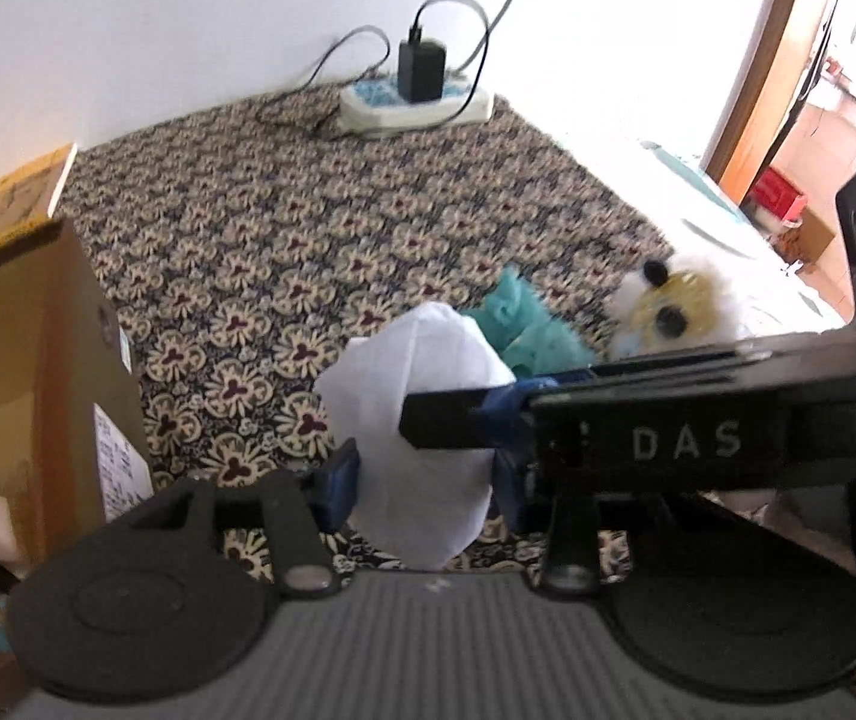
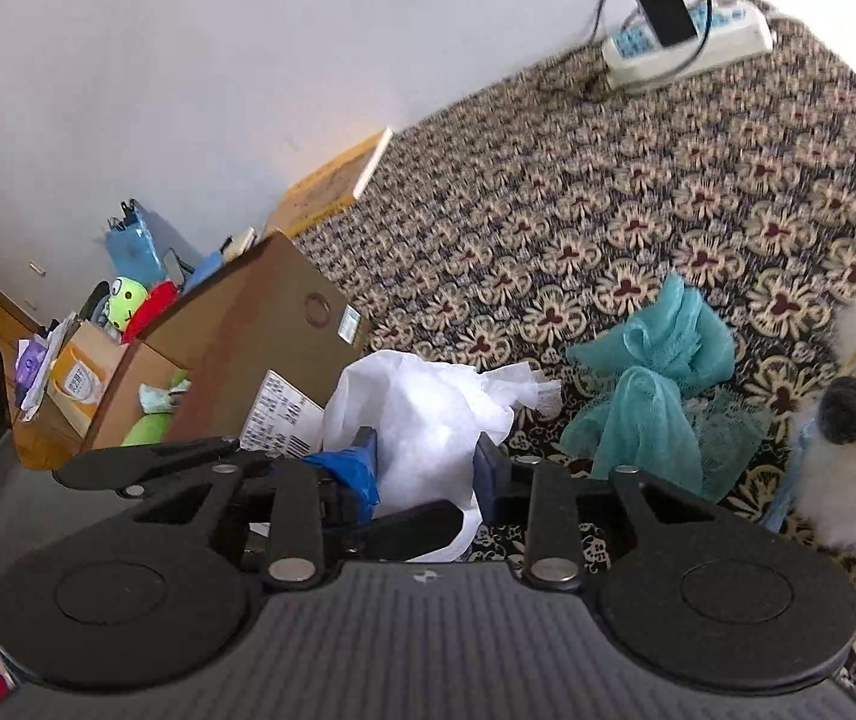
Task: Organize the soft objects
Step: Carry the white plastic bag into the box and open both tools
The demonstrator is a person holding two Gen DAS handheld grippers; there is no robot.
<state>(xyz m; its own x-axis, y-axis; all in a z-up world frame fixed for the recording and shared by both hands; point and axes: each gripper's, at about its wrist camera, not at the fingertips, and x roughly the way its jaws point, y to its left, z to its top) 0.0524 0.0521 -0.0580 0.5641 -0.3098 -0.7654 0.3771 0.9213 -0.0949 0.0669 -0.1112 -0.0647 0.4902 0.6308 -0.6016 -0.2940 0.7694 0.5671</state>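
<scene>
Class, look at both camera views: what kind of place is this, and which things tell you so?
Probably a room in a home: a patterned cloth covers the surface, a power strip lies by the white wall, and a cardboard box holds plush toys.

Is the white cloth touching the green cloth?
Cannot tell. In the right wrist view the white cloth nearly reaches the green cloth; the left wrist view overlaps them.

Your cloth bundle (image 2: 422,414) sits on the patterned carpet (image 2: 607,210), between both tools. Cardboard box (image 2: 248,348) lies to its left, mesh cloth (image 2: 649,384) just right, plush toy (image 2: 847,420) further right. Power strip (image 2: 691,42) lies behind, against the wall.
</scene>
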